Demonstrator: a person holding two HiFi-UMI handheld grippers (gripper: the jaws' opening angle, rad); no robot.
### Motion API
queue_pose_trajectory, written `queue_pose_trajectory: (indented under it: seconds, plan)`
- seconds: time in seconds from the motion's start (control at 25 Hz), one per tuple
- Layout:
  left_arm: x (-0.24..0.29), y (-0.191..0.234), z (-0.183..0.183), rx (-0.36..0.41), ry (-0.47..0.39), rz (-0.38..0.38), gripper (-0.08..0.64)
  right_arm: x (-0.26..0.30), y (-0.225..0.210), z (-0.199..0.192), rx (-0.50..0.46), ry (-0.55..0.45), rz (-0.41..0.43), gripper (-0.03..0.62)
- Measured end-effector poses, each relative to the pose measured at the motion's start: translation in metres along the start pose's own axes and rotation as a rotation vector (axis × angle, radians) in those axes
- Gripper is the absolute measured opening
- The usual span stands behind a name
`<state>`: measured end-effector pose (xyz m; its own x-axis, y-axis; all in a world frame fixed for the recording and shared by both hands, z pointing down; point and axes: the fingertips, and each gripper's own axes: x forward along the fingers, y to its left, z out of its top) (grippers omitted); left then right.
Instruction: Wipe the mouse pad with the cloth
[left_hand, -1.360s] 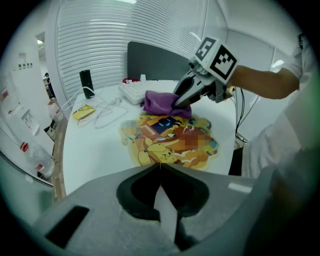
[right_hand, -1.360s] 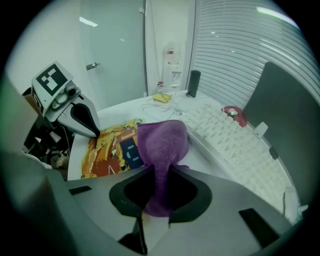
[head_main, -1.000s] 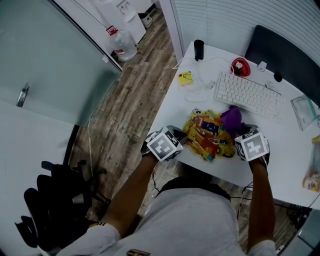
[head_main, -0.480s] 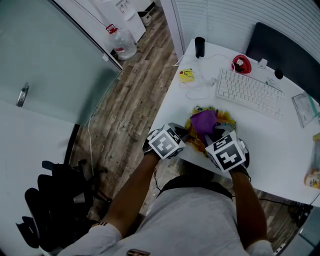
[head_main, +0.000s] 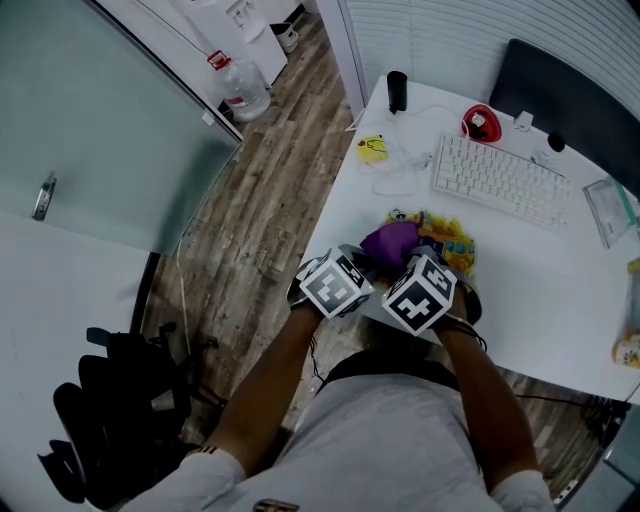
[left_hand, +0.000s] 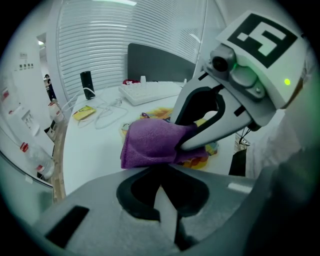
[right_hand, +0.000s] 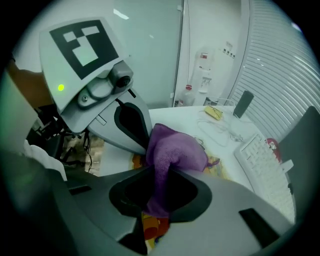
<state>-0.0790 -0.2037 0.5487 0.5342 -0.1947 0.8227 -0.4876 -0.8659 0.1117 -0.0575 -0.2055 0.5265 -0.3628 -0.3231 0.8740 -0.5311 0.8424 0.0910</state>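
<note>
Right tongs (right_hand: 159, 192) clamped on a fold of the purple cloth (right_hand: 172, 150); the fold hangs down through the gap between the jaws, the rest bunched up just ahead of them. Left tongs (left_hand: 161, 197) with jaws drawn together, nothing seen between them. Both sit side by side at the front edge of the white counter (head_main: 560, 300), toward its front left corner, marker cubes nearly touching in the head view. Cloth rests on the left part of the mouse pad (head_main: 455, 242), a yellow, brightly printed pad lying near the counter's front edge; the cloth covers much of it, with print showing on its right side and under the right tongs. From the left gripper view, the cloth sits just beyond the left tongs, gripped from the right by the other pair. White keyboard (head_main: 500, 182) lies behind the pad, toward the back edge. Red object (head_main: 481, 125) near the keyboard's far left end. Black cylinder (head_main: 397, 92) upright at the back left corner; small yellow item (head_main: 372, 150) and a loose white cable (head_main: 405, 170) along the left edge.
</note>
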Motion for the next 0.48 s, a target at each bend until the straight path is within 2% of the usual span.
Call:
queue_pose_trajectory:
  seconds: [0.24, 0.48]
  plan:
    - [0.0, 0.0, 0.0, 0.006, 0.001, -0.001, 0.017, -0.015, -0.015, -0.033, 0.055, 0.018, -0.023, 0.071]
    - [0.016, 0.005, -0.007, 0.031, -0.045, -0.008, 0.017, -0.038, -0.036, -0.08, 0.14, 0.034, -0.075, 0.071]
